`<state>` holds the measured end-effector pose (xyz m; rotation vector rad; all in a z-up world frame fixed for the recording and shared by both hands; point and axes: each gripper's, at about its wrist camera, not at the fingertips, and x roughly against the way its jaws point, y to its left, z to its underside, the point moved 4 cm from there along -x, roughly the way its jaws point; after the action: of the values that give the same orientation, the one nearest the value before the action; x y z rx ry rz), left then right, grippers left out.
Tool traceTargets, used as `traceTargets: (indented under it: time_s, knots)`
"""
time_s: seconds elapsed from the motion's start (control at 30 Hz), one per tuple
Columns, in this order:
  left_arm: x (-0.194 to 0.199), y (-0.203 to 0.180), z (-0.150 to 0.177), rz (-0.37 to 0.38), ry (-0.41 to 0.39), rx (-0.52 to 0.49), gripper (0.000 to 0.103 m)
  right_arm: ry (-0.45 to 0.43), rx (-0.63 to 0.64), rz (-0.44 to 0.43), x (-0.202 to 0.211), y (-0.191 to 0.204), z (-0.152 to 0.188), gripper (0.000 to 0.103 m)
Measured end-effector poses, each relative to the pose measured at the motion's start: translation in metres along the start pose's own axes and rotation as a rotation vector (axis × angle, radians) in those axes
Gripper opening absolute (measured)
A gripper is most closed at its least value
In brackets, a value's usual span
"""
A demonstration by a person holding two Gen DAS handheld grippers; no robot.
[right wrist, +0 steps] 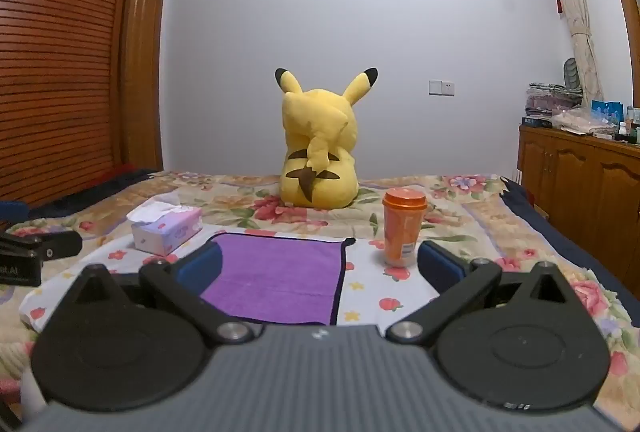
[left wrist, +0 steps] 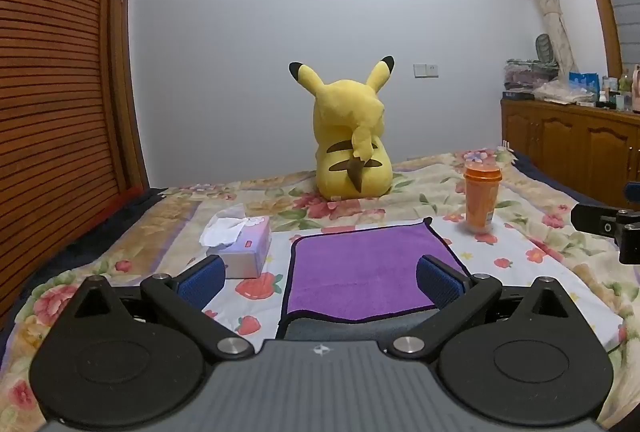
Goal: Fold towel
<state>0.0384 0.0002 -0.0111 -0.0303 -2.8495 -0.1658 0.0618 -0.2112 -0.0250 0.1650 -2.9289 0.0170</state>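
A purple towel with a dark border lies on the floral bedsheet, its near edge folded over and showing a grey underside. It also shows in the right wrist view. My left gripper is open, its blue pads spread either side of the towel's near left part, just above it. My right gripper is open and empty, over the towel's right edge. The right gripper's body shows at the right edge of the left wrist view.
A tissue box sits left of the towel. An orange cup with a lid stands at the towel's far right corner. A yellow Pikachu plush sits behind. A wooden cabinet stands to the right, a wardrobe to the left.
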Motion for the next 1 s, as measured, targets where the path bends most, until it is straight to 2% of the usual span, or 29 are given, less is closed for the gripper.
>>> traceTargets:
  time_s: [1.0]
  knots:
    - [0.0005,-0.0010,0.0019,-0.005,0.006,-0.018,0.103,0.006,0.004,0.001,-0.0004,-0.0038,0.0021,0.103]
